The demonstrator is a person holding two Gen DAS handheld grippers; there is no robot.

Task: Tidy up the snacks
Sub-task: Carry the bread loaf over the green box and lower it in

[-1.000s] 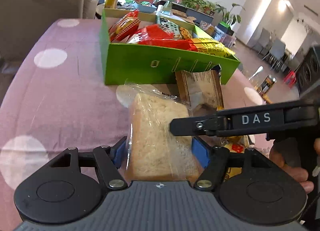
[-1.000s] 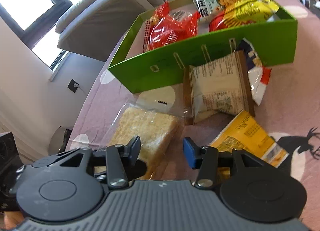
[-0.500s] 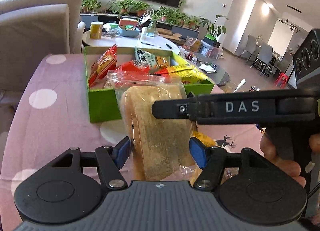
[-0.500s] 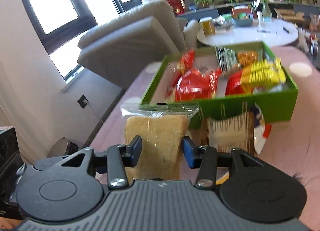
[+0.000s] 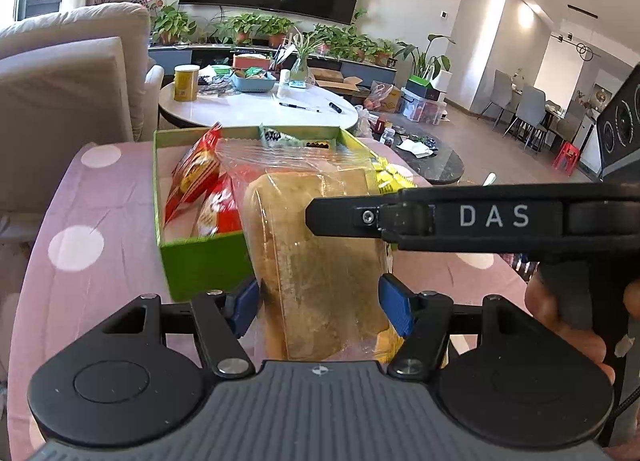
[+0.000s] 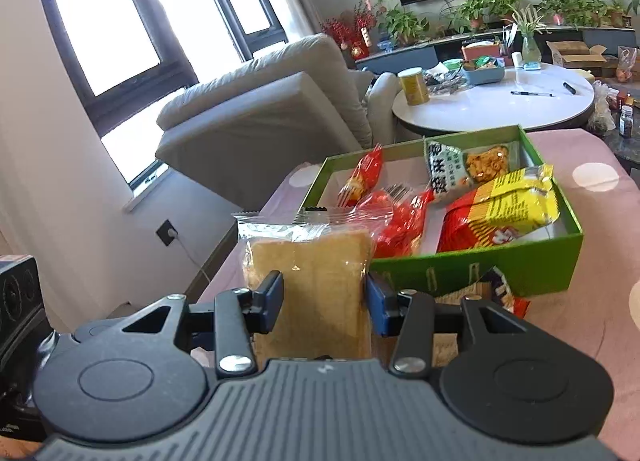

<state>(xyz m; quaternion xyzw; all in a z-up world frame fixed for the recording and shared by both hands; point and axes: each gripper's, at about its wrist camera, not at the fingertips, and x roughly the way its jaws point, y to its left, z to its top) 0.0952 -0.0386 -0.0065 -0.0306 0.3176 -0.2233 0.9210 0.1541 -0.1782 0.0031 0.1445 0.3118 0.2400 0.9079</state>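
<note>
A clear-wrapped slice of toast (image 6: 316,289) is held upright above the table, just in front of the green box (image 6: 520,261). My right gripper (image 6: 324,301) is shut on the toast. In the left wrist view the toast (image 5: 320,269) stands between my left gripper's (image 5: 320,305) blue pads (image 5: 394,301); the left pad touches the wrapper and the right pad stands a little apart. The right gripper's black finger (image 5: 360,217) crosses in front of the toast there. The box holds red, yellow and green snack packets (image 6: 500,213).
A brown-striped packet and a red-white packet (image 6: 500,293) lie on the pink dotted tablecloth (image 5: 80,221) against the box's front wall. A beige sofa (image 6: 260,109) stands left. A white round table (image 6: 500,105) stands behind the box.
The toast was lifted off the tablecloth and raised upright towards the box. The right gripper closed on it, and both grippers rose with it.
</note>
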